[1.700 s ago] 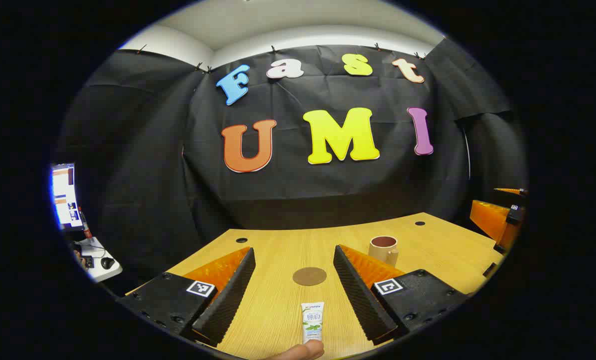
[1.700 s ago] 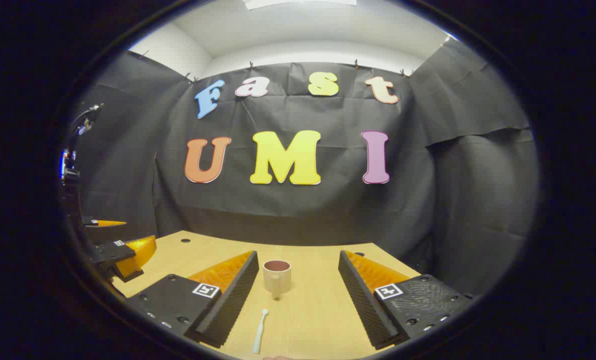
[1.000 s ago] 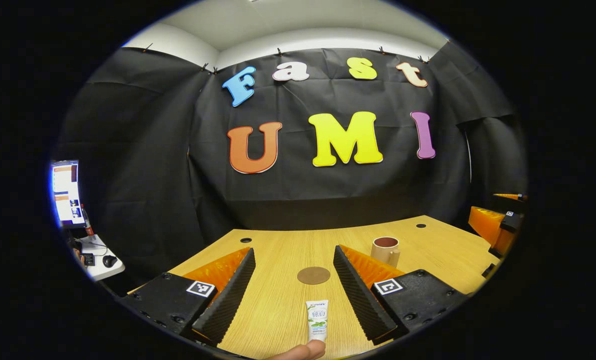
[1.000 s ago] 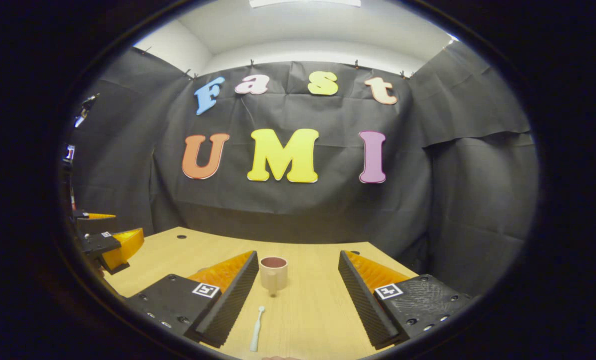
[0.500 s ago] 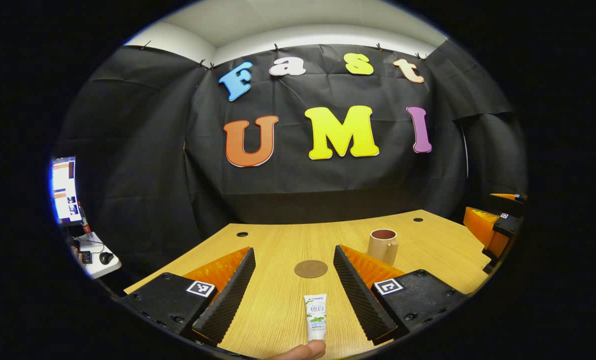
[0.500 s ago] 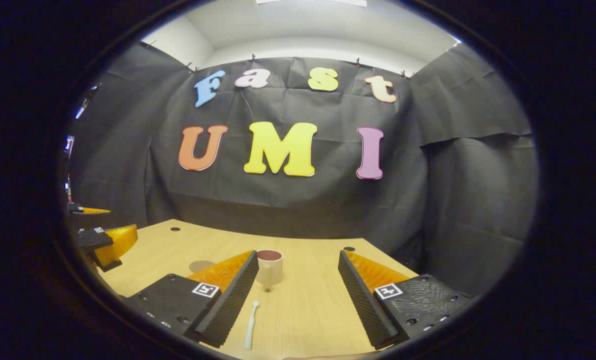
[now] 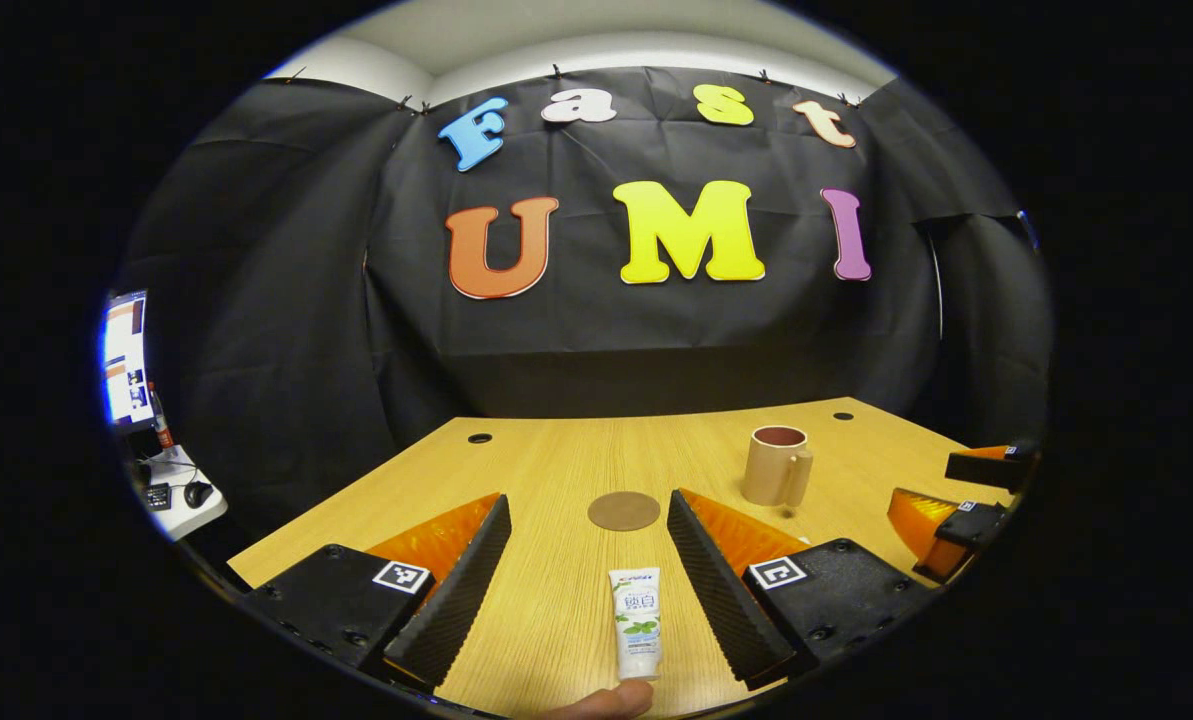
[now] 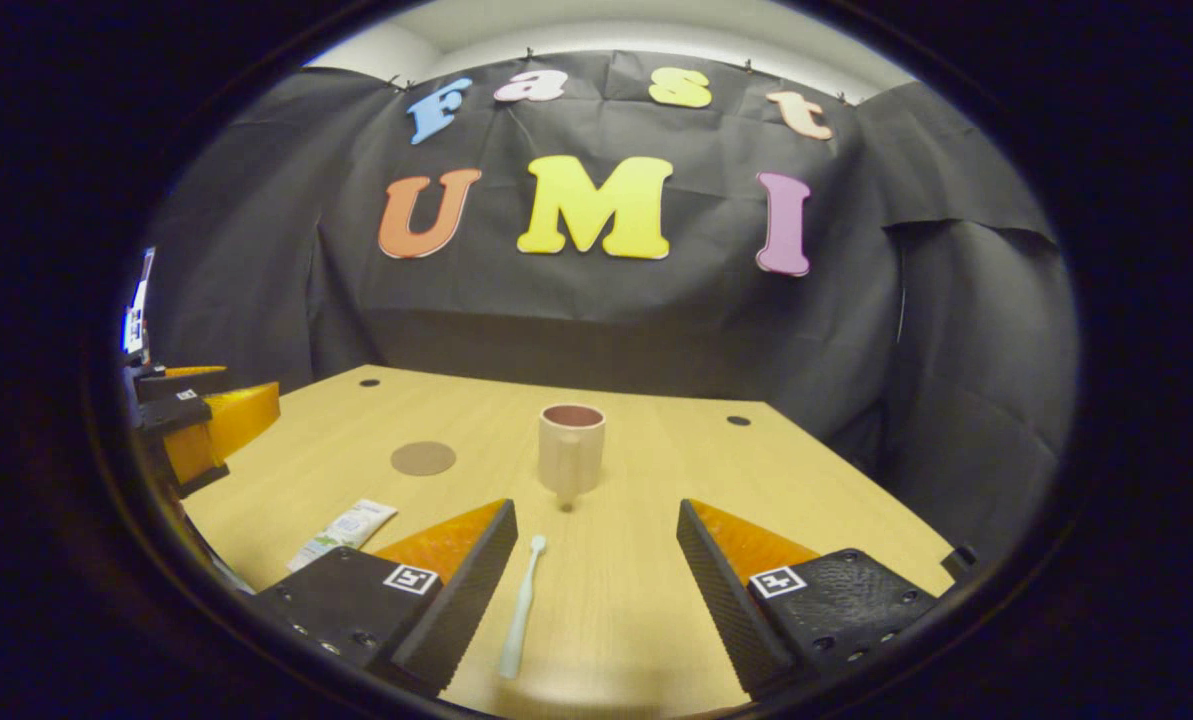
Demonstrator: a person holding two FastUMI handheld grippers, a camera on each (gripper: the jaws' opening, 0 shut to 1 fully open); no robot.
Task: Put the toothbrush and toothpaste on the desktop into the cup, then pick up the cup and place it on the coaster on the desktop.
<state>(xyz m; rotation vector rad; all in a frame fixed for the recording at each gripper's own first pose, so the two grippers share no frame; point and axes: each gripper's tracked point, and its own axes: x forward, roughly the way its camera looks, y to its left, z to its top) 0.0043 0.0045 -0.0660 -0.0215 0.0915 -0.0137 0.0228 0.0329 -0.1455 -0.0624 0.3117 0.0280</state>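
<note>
A white toothpaste tube lies flat on the wooden desk between the fingers of my left gripper, which is open and above it. Beyond the tube sits a round brown coaster, and a beige cup stands upright to the right. In the right gripper view a pale toothbrush lies lengthwise between the fingers of my open right gripper, nearer its left finger. The cup stands ahead with its handle toward me. The toothpaste and coaster lie to the left.
The desk has small round holes near its far edge, and black cloth walls close it in. A side table with a monitor stands far left, off the desk. The other gripper shows at the left rim of the right gripper view.
Both gripper views have tipped downward and risen, showing more desk. The right gripper view now takes in the coaster and toothpaste. The objects on the desk have not moved.
</note>
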